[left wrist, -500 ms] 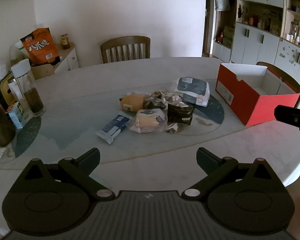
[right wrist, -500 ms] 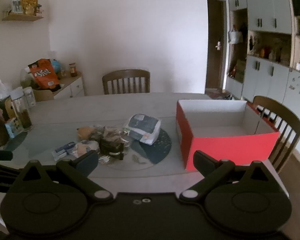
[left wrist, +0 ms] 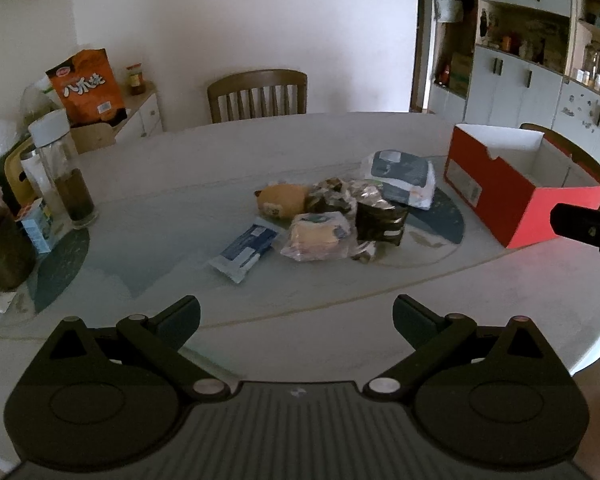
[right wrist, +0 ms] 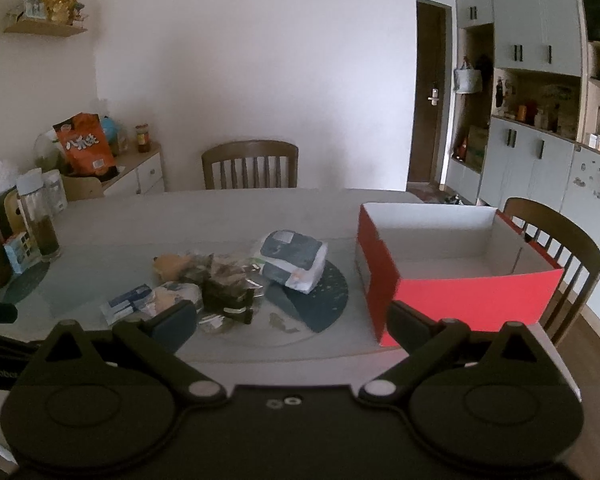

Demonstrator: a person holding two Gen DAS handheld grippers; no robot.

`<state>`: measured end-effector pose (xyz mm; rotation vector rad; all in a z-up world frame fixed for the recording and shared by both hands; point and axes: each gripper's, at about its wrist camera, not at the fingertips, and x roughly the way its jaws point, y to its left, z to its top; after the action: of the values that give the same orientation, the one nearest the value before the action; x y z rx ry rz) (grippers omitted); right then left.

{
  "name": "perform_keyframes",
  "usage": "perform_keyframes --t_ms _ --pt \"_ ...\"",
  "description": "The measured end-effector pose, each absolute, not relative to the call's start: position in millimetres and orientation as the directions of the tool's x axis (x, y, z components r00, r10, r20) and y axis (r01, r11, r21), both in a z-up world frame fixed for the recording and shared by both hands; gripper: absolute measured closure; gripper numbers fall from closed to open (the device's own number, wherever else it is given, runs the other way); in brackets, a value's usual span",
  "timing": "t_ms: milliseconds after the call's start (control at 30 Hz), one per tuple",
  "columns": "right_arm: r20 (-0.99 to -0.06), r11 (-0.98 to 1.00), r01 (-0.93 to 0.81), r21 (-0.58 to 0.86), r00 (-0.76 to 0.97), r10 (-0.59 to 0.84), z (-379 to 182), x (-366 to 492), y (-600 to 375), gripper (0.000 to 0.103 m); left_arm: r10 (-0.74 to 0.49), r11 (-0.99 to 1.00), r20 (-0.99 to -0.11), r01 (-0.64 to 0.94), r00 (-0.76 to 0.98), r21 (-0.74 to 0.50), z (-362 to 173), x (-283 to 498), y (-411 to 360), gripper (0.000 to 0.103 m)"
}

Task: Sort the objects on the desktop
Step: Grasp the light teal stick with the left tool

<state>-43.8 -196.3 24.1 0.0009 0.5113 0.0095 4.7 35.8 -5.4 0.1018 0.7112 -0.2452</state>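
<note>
A pile of packets lies mid-table: a blue-white sachet [left wrist: 246, 249], a wrapped bun [left wrist: 318, 236], a brown round pack [left wrist: 281, 200], a dark packet [left wrist: 381, 222] and a grey-white pack [left wrist: 402, 176]. The pile also shows in the right wrist view [right wrist: 224, 284]. An open, empty red box [left wrist: 512, 196] stands to the right, also in the right wrist view [right wrist: 460, 280]. My left gripper [left wrist: 296, 316] is open and empty above the near table edge. My right gripper [right wrist: 290, 326] is open and empty, short of the pile and box.
A glass bottle [left wrist: 66, 176], a dark jar [left wrist: 0, 248] and a small carton [left wrist: 38, 226] stand at the table's left. Wooden chairs stand behind the table [left wrist: 258, 94] and beside the box [right wrist: 556, 248]. A side cabinet holds an orange bag [left wrist: 86, 86].
</note>
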Motion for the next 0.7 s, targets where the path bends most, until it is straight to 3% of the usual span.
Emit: perform_keyframes --t_ms 700 --pt "-0.521 0.994 -0.107 -0.013 0.849 0.085 -1 -8 -142 0.002 -0.237 0.935 -0.673 0.352 0.701 0.038 -65 41 82 0.000"
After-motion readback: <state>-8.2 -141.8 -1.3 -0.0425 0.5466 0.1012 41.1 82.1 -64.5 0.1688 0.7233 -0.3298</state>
